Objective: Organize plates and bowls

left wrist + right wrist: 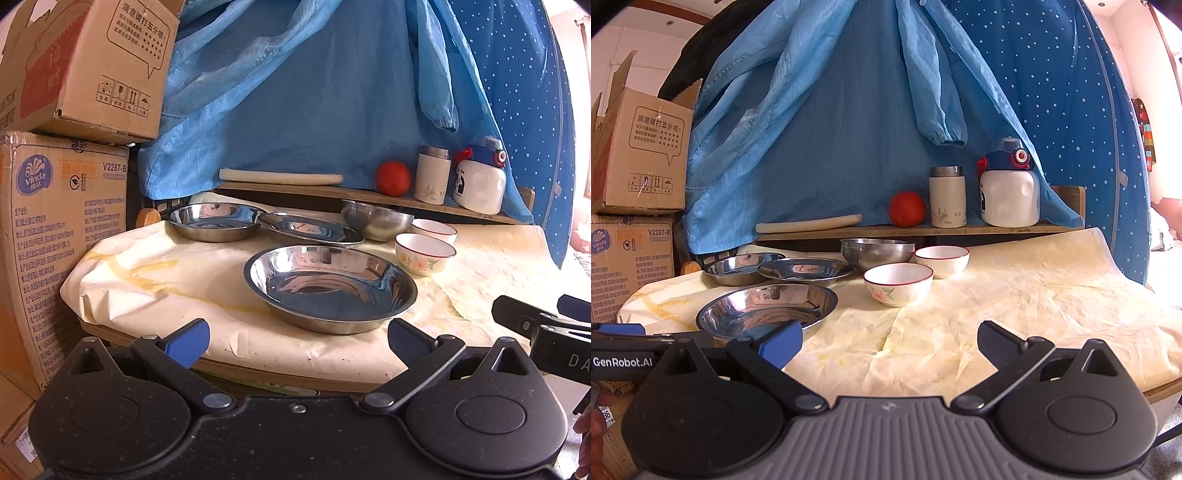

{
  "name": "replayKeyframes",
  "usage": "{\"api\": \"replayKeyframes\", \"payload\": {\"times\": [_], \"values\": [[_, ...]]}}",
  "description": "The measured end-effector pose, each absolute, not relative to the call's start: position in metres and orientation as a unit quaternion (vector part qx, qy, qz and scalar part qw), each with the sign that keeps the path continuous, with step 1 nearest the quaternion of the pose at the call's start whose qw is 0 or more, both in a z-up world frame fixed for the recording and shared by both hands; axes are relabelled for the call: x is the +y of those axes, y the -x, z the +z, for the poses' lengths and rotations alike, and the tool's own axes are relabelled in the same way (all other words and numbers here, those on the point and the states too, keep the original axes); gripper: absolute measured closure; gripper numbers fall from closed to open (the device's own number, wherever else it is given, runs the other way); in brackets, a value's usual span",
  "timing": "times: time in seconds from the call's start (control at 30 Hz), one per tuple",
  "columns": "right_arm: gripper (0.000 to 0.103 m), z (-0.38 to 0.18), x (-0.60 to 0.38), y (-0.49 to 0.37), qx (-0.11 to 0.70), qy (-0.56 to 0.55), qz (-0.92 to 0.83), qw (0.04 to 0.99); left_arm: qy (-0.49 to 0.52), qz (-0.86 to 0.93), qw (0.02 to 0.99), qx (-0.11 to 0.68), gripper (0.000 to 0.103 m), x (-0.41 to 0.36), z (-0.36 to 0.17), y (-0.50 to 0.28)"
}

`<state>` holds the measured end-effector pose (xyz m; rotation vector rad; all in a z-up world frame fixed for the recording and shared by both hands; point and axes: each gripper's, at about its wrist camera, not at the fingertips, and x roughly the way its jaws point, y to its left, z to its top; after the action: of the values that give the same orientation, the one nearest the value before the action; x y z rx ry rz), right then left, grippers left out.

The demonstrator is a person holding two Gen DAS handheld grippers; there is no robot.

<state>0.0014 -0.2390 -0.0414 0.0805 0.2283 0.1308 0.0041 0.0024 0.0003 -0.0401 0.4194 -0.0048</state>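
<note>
Three steel plates lie on the cloth-covered table (147, 280): a big near plate (330, 286) (766, 310), a left rear plate (216, 221) (740, 269) and a middle rear plate (310, 228) (805, 269). Behind them stands a steel bowl (376, 219) (877, 253). Two white red-rimmed bowls sit to its right, a flowered one (424, 253) (898, 282) in front and a plain one (434, 228) (942, 259) behind. My left gripper (297, 341) hangs open just short of the big plate. My right gripper (890, 343) is open over bare cloth, right of that plate.
A wooden shelf (923, 230) at the back carries a pale rolled stick (809, 223), a tomato (907, 208), a flask (947, 195) and a white bottle (1008, 192). Blue garments (831, 129) hang behind. Cardboard boxes (62, 229) are stacked on the left. The right gripper's body (546, 332) shows beside the left one.
</note>
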Motion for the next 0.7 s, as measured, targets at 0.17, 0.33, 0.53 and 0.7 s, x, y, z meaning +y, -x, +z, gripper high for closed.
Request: {"api": "replayKeyframes", "payload": {"times": [0.17, 0.33, 0.53, 0.7], "values": [[0.000, -0.039, -0.235, -0.006, 0.115, -0.034, 0.066, 0.991, 0.023, 0.004, 0.980, 0.196, 0.001, 0.007, 0.009, -0.003], [0.000, -0.037, -0.236, -0.013, 0.121, -0.028, 0.070, 0.990, 0.035, 0.012, 0.979, 0.199, 0.001, 0.021, 0.018, -0.015], [0.000, -0.033, -0.233, -0.030, 0.140, -0.013, 0.091, 0.986, 0.051, 0.017, 0.972, 0.230, 0.001, 0.037, 0.019, -0.043], [0.000, -0.028, -0.225, -0.047, 0.146, 0.009, 0.116, 0.982, 0.055, 0.021, 0.968, 0.244, 0.001, 0.047, 0.023, -0.065]]}}
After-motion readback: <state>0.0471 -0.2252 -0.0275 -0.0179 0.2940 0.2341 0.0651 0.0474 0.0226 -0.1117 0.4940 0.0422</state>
